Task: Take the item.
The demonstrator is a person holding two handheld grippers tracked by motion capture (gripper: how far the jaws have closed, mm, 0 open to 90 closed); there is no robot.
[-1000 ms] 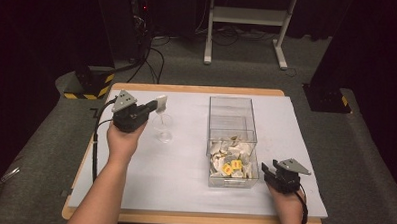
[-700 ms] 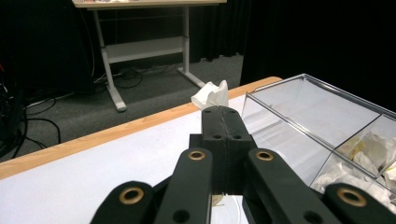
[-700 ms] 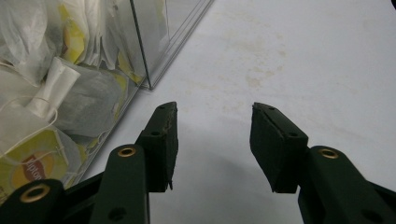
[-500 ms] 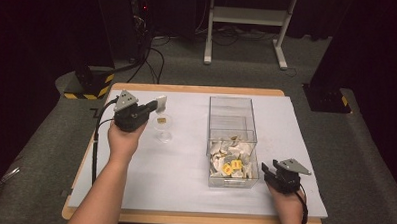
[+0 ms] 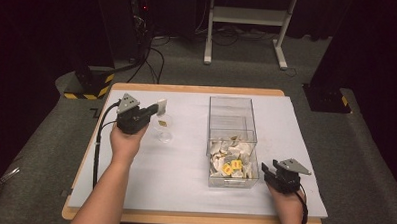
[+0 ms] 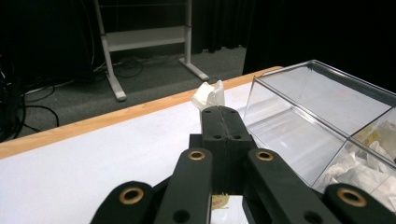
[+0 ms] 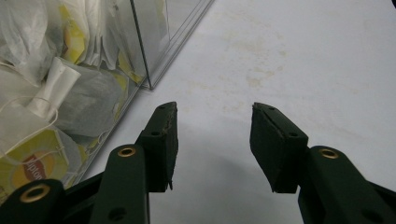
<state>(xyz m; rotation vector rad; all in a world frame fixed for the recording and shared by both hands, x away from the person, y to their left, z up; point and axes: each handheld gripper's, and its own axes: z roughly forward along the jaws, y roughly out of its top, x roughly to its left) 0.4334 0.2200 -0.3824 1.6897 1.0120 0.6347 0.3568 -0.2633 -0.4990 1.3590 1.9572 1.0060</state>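
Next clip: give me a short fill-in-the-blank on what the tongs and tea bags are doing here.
1. The left tongs are shut on a white ___.
2. The right tongs stand ___, with nothing between their jaws.
3. The tea bags lie in the clear box's ___ compartment.
4. The glass cup stands to the box's ___.

Missing: tea bag; open; near; left
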